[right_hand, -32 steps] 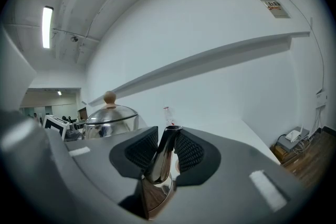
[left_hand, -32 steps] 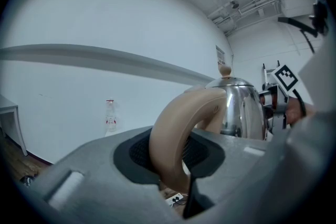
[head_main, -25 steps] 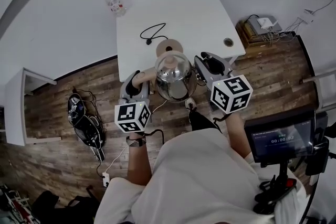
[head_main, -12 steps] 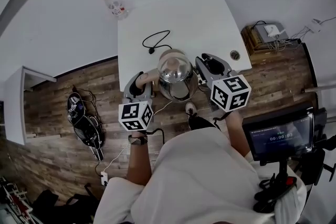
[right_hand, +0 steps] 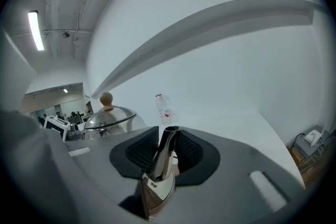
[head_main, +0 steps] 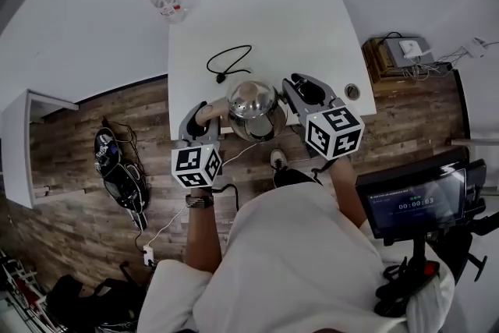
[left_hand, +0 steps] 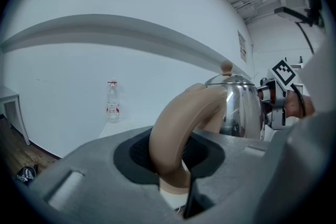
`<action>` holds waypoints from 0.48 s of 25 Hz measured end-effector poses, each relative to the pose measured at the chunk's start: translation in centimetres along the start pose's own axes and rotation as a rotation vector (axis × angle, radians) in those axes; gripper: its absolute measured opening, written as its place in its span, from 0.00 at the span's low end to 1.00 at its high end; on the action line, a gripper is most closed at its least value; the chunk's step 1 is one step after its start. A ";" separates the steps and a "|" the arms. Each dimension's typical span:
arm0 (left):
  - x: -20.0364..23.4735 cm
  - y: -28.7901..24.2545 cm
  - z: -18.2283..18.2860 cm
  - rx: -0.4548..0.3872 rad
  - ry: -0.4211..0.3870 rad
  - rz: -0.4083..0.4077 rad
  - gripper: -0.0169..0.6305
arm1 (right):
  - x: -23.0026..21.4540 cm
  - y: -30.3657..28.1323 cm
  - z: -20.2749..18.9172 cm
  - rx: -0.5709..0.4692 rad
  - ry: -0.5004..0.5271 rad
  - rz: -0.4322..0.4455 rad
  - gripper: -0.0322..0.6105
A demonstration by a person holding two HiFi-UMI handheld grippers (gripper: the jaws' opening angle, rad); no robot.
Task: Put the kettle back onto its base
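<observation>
Holding on my left: the left gripper, left of the kettle, is clamped across its handle, a thick, smooth beige arch.
Kettle: the kettle sits between my two grippers, with the near edge of the white table under it. I cannot tell whether it is touching down.
Long axis: handle to spout, running straight from one gripper to the other.
Body: polished steel, round-bellied, with a domed lid and a beige ball knob.
Base: unseen. I judge it lies beneath the kettle, since the black cord curls just beyond the kettle.
Holding on my right: the right gripper pinches the spout, a narrow, mirror-bright taper.
Coming move: straight down and level, I judge, with both hands equally near.
</observation>
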State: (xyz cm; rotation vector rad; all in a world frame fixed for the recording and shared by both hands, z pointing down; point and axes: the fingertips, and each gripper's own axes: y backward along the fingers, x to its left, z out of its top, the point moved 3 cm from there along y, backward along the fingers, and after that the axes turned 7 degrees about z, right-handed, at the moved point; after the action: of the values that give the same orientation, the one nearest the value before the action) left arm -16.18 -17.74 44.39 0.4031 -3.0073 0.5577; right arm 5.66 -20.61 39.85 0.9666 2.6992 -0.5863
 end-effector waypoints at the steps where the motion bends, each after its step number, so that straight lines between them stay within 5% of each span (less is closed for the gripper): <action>1: 0.4 -1.0 -0.2 0.009 0.005 0.008 0.18 | -0.8 -1.0 -0.1 0.010 -0.001 0.009 0.19; 12: 1.2 -1.2 -1.7 -0.021 -0.015 0.087 0.18 | -1.5 -3.3 -1.6 0.032 0.044 0.079 0.21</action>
State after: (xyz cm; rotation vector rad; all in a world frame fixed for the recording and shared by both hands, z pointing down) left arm -16.98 -18.54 46.50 0.2776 -3.0546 0.5309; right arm 4.54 -23.09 42.75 1.1010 2.6833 -0.6005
